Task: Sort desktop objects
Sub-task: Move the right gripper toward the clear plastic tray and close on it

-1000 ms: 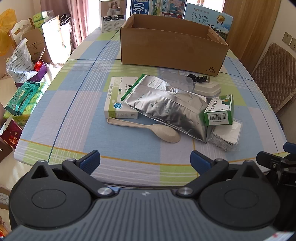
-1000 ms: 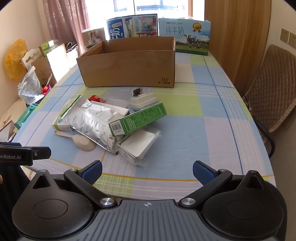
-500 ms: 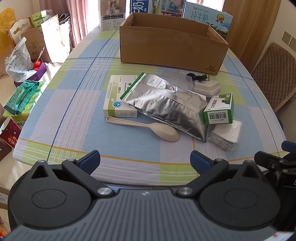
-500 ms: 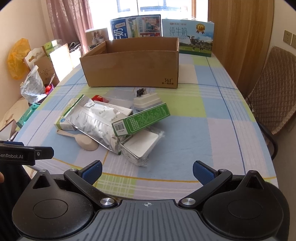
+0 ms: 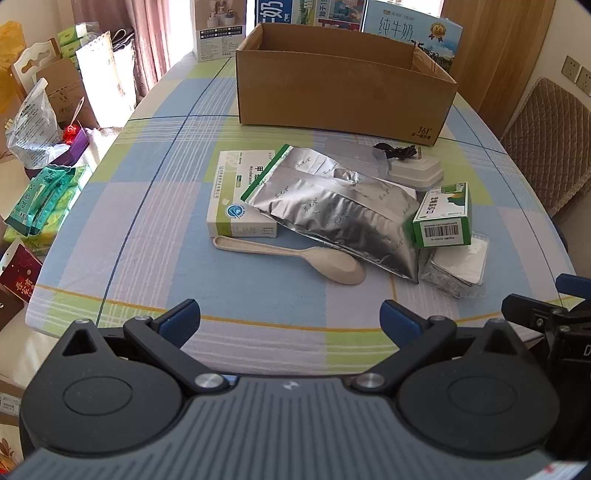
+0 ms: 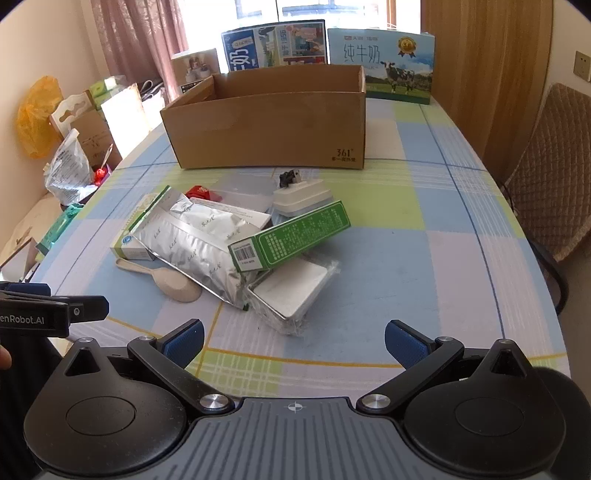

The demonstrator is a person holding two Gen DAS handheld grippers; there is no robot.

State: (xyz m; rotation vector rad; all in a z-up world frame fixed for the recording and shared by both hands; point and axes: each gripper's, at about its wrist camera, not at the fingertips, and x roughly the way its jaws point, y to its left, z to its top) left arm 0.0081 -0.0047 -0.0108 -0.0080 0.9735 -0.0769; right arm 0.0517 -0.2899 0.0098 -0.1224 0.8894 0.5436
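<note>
A heap of objects lies mid-table: a silver foil pouch (image 5: 332,210) (image 6: 195,240), a white-and-green medicine box (image 5: 236,195) under it, a beige spoon (image 5: 295,256) (image 6: 166,278), a green box (image 5: 443,218) (image 6: 291,236) tilted on a wrapped white slab (image 5: 458,262) (image 6: 291,291), and a white plug with black cable (image 5: 413,168) (image 6: 301,194). An open cardboard box (image 5: 343,92) (image 6: 269,129) stands behind. My left gripper (image 5: 290,319) and right gripper (image 6: 293,338) hover open at the near table edge, short of the heap, holding nothing.
Milk cartons (image 6: 380,62) and a small box (image 5: 219,29) stand beyond the cardboard box. A red packet (image 6: 197,192) peeks out behind the pouch. A padded chair (image 6: 554,177) is on the right; bags and boxes (image 5: 40,140) crowd the floor on the left.
Both grippers have crept slightly forward toward the heap, which now looks a little nearer. Nothing on the table has moved.
</note>
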